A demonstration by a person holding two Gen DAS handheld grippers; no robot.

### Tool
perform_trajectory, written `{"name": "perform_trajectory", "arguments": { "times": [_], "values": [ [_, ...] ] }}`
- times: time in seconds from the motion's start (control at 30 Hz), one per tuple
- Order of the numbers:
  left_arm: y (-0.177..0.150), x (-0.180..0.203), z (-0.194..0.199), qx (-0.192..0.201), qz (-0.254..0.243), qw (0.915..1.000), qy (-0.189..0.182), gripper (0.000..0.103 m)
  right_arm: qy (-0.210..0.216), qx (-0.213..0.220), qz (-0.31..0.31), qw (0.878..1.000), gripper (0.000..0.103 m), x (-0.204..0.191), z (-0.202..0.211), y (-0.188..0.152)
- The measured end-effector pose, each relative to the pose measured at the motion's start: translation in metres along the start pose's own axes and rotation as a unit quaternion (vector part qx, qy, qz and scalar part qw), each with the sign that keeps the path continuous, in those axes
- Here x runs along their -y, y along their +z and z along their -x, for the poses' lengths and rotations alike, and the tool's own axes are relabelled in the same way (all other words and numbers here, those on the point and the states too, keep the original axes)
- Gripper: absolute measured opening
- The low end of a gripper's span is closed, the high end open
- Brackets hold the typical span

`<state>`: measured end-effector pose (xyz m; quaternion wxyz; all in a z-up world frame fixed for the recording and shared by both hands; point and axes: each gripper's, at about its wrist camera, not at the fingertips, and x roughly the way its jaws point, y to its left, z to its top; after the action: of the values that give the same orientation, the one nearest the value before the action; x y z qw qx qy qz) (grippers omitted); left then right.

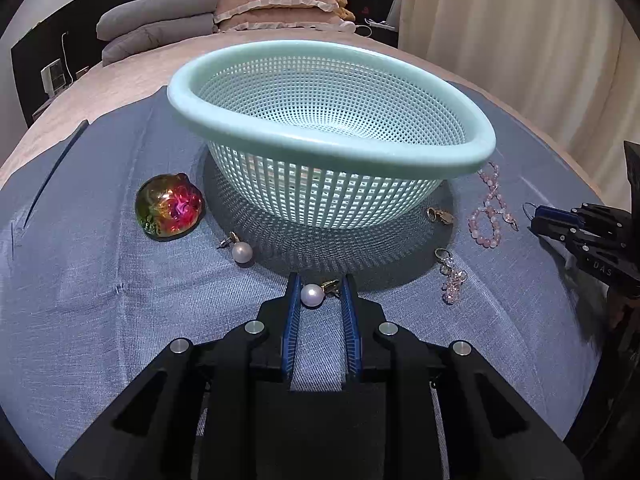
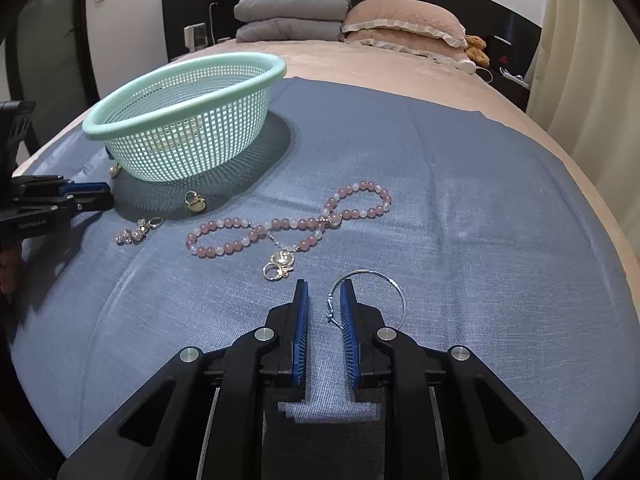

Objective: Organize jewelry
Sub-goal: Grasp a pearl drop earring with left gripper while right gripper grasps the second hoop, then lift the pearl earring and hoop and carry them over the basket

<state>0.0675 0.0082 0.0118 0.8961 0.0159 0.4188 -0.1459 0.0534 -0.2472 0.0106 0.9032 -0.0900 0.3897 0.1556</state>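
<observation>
While the mesh plastic basket [image 1: 332,120] sits close ahead on blue woven cloth [image 1: 100,300], the left gripper [image 1: 320,294] brackets a round pearl earring [image 1: 312,295] — jaws apart, unclenched. The right gripper [image 2: 325,300], also spread, straddles a thin wire hoop [image 2: 394,292] — beaded pink bracelet [image 2: 288,224] beyond.

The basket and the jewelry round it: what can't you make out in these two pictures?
- Basket floor, right wrist view: hidden by its own near wall.
- Hoop earring, right wrist view: partly covered by the right tool finger.
- Pearl earring clasp, left wrist view: partly behind the left tool finger.
- Small gold charm: too small to identify.
</observation>
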Motion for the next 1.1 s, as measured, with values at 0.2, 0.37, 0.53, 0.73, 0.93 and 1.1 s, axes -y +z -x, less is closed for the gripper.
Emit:
{"name": "perform_trajectory", "arguments": {
  "times": [0.2, 0.37, 0.53, 0.73, 0.93, 1.1],
  "values": [
    [0.002, -0.002, 0.000, -0.003, 0.000, 1.0000, -0.002, 0.021, -0.030, 0.025, 0.001, 0.999, 0.059, 0.002, 0.010, 0.001],
    [0.001, -0.002, 0.000, -0.004, -0.001, 1.0000, -0.001, 0.021, -0.026, -0.013, -0.045, 0.999, 0.061, 0.023, -0.010, -0.001],
    [0.003, -0.003, 0.000, -0.005, 0.005, 1.0000, -0.005, 0.021, -0.001, -0.016, -0.059, 0.998, 0.042, 0.025, -0.011, -0.002],
    [0.003, -0.006, 0.005, -0.007, 0.006, 0.9999, -0.009, 0.021, -0.001, -0.008, -0.063, 0.998, 0.041, 0.026, -0.007, -0.001],
    [0.002, -0.006, 0.008, -0.009, 0.000, 0.9999, -0.010, 0.012, -0.003, 0.012, -0.045, 0.999, 0.041, 0.017, 0.005, 0.001],
    [-0.002, -0.006, 0.013, -0.006, -0.002, 1.0000, -0.007, 0.012, 0.003, 0.022, -0.040, 0.999, 0.041, 0.015, 0.010, 0.002]
  ]
}}
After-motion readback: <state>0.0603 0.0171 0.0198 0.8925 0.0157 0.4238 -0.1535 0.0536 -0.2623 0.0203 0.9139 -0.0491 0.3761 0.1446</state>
